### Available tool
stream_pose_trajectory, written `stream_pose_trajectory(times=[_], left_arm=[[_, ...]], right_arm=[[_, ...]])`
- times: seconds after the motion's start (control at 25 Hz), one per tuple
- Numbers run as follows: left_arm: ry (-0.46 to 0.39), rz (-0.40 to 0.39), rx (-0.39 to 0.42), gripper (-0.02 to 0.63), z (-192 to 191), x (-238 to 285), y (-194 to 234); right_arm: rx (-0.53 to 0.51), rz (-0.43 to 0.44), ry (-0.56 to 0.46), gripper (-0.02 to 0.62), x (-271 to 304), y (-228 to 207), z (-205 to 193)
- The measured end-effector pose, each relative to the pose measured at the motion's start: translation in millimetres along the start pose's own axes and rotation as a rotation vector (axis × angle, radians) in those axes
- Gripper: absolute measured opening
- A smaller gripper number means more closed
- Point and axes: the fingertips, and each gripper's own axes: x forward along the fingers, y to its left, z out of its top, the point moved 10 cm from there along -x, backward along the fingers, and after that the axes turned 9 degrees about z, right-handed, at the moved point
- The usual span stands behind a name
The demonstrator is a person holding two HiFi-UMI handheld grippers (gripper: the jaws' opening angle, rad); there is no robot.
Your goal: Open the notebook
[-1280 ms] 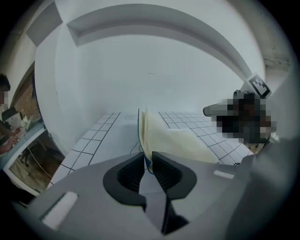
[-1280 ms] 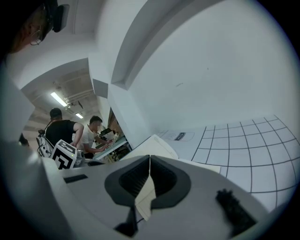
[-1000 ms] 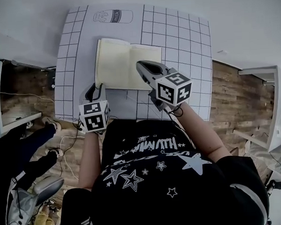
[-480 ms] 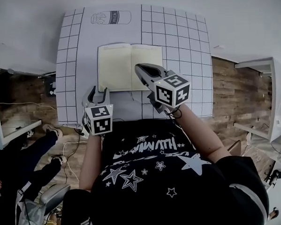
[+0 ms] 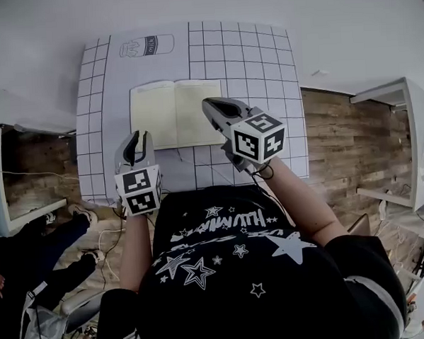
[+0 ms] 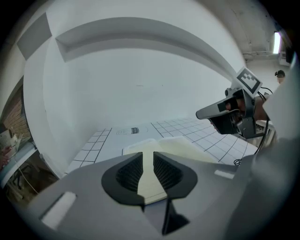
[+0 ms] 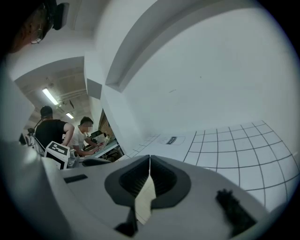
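My left claw (image 6: 147, 157) has just been narrowing to a slim gap, with nothing between its jaws; only the page shows beyond them. It has lifted away from the near left corner of the notebook (image 5: 175, 114), where it sat a second ago, and now hangs by the near edge of the bench (image 5: 263, 63). My right claw (image 5: 210, 106) is closed and empty, held above the right-hand page. The notebook lies open and flat, both cream pages up, on the gridded bench. I judge the opening done, and only withdrawal remains.
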Motion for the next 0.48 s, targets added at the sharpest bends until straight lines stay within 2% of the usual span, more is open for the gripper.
stream_pose_trajectory(times=[0.16, 0.36, 0.48], left_arm=[[-0.024, -0.004, -0.033, 0.057, 9.5, -10.6, -38.2], [-0.029, -0.034, 0.001, 0.04, 13.5, -29.0, -98.1], [-0.034, -0.002, -0.001, 0.025, 15.0, -43.3, -127.9]], right_arm=[[-0.027, 0.014, -0.005, 0.015, -37.7, -12.5, 4.5], [-0.06, 0.048, -0.012, 0.016, -86.7, -27.6, 7.1], [-0.048, 0.079, -0.011, 0.016, -111.9, -35.9, 0.9]])
